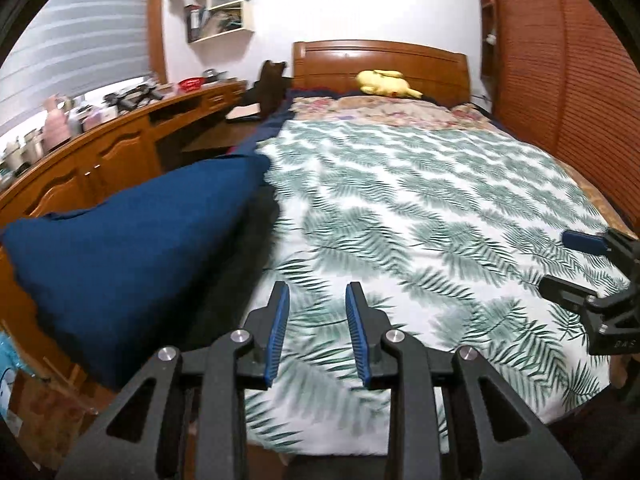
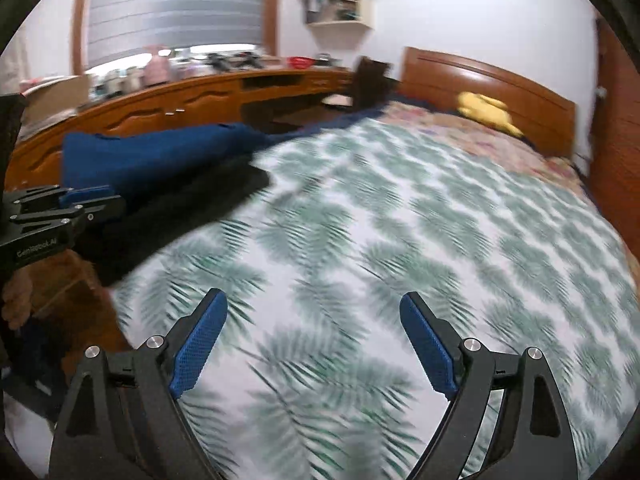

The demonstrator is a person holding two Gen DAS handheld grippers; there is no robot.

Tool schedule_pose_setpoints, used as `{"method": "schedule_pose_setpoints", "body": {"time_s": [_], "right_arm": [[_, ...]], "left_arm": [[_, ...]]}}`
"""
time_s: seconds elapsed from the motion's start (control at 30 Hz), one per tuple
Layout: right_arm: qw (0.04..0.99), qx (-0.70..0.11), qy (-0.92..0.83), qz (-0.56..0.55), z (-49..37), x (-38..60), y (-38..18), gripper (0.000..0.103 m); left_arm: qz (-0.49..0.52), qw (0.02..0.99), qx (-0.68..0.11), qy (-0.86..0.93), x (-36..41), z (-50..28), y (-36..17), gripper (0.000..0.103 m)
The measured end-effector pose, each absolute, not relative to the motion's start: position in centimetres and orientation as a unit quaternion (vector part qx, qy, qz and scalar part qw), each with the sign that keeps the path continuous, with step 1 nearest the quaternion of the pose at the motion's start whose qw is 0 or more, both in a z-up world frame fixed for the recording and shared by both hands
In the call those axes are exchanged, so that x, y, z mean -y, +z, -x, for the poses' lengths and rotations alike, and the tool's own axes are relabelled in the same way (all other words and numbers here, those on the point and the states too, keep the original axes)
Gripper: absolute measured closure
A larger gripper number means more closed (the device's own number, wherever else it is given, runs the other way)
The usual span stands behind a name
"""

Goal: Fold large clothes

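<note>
- Left hand-held gripper (image 1: 316, 308) hovers over the leaf-print bed (image 1: 440, 208), jaws a narrow gap apart, holding nothing.
- Right hand-held gripper (image 2: 314, 324) spread wide, empty too.
- Blue garment (image 1: 132, 240) sits in a thick mound at the bed's left edge, dark cloth (image 2: 180, 208) just beside it.
- That mound fits a finished fold or a pile waiting.
- Any grab: pinch 1 edge cleanly, keep both hands level.
</note>
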State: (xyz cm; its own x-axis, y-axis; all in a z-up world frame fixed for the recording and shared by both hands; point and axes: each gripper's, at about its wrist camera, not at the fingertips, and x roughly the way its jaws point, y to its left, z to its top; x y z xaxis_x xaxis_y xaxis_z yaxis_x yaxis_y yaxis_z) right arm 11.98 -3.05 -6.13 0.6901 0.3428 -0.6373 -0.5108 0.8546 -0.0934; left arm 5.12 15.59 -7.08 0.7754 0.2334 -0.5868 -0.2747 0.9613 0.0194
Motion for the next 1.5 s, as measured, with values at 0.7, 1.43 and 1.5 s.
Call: {"method": "schedule_pose_setpoints", "body": {"time_s": [0.7, 1.43, 1.5], "right_arm": [[0.957, -0.282, 0.062, 0.027, -4.6, 22.0, -1.5, 0.013], [0.982, -0.186, 0.042, 0.016, 1.0, 23.5, 7.5, 0.013], [0.982, -0.182, 0.043, 0.017, 1.1, 23.4, 7.7, 0.013]], "left_arm": [[0.020, 0.954, -0.300, -0.007, 1.5, -8.5, -3.7, 0.073], [0.014, 0.977, -0.212, -0.011, 3.7, -3.6, 5.9, 0.071], [0.015, 0.977, -0.212, -0.009, 3.5, -3.3, 5.9, 0.071]]}}
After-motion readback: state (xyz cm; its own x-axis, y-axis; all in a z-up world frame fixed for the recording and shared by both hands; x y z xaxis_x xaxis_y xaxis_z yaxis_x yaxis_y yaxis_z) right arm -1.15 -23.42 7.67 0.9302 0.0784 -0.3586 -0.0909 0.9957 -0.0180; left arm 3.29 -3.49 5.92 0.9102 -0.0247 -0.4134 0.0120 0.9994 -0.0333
